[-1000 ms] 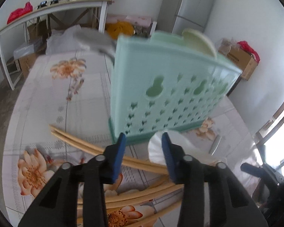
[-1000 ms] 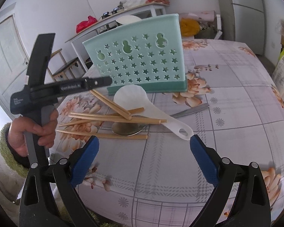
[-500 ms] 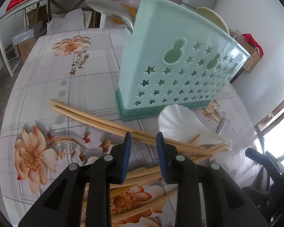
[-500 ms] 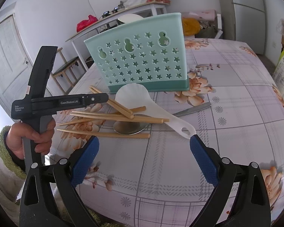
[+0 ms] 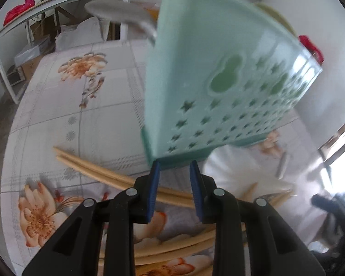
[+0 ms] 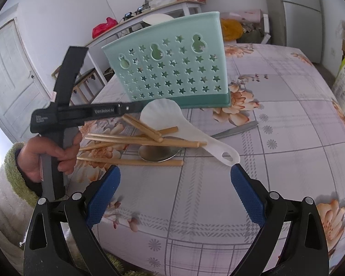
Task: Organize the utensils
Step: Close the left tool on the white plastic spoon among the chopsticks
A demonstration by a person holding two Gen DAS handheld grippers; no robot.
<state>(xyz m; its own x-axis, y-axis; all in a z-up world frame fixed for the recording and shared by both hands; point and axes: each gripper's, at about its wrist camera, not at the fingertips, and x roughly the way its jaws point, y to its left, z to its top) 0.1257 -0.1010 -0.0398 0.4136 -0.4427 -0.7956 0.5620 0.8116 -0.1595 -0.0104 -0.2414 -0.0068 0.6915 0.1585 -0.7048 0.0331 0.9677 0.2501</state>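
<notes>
Reaching: left gripper (image 5: 173, 185), jaws narrowly apart, empty, over chopsticks (image 6: 147, 136) lying beside caddy (image 6: 170, 69) on table (image 6: 287, 119).
Right gripper (image 6: 174, 192): wide apart, empty, near rice paddle (image 6: 172, 119).
Next: probably lower, clamp one chopstick.

Saw a green basket (image 6: 172, 69) with star holes standing far back on the flowery table (image 6: 287, 119). Just in front, a heap of wooden chopsticks (image 6: 145, 138), a white rice scoop (image 6: 172, 119) and a metal spoon (image 6: 158, 154). On the left, a hand (image 6: 50, 154) holding the black left gripper (image 6: 135, 108). Up close, the right gripper (image 6: 174, 191), blue pads wide apart, holding nothing.
</notes>
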